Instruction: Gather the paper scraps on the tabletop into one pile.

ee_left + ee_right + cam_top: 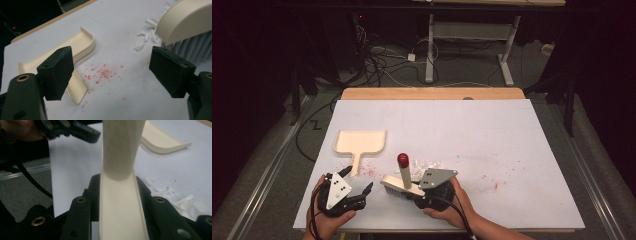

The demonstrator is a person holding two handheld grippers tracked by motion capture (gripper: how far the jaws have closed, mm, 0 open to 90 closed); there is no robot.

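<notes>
A cream brush [396, 185] with a red-tipped handle [403, 160] stands on the white board near its front edge. My right gripper [414, 190] is shut on the brush's cream back [120, 210], with a jaw on each side. The cream dustpan [360, 142] lies flat to the left, its handle [355, 165] pointing toward my left gripper [358, 179]. That gripper [112, 72] is open with nothing between its jaws, just in front of the dustpan handle [78, 88]. Red crumbs [101, 73] lie beside the handle. The brush head [185, 20] and bristles [192, 47] are at the right of the left gripper view.
White paper scraps [428, 164] lie behind the brush, also seen as scraps [144, 37] near the bristles. More red crumbs [494, 185] are scattered on the right half of the white board [492, 130]. Beyond the table are desk legs and cables [412, 65].
</notes>
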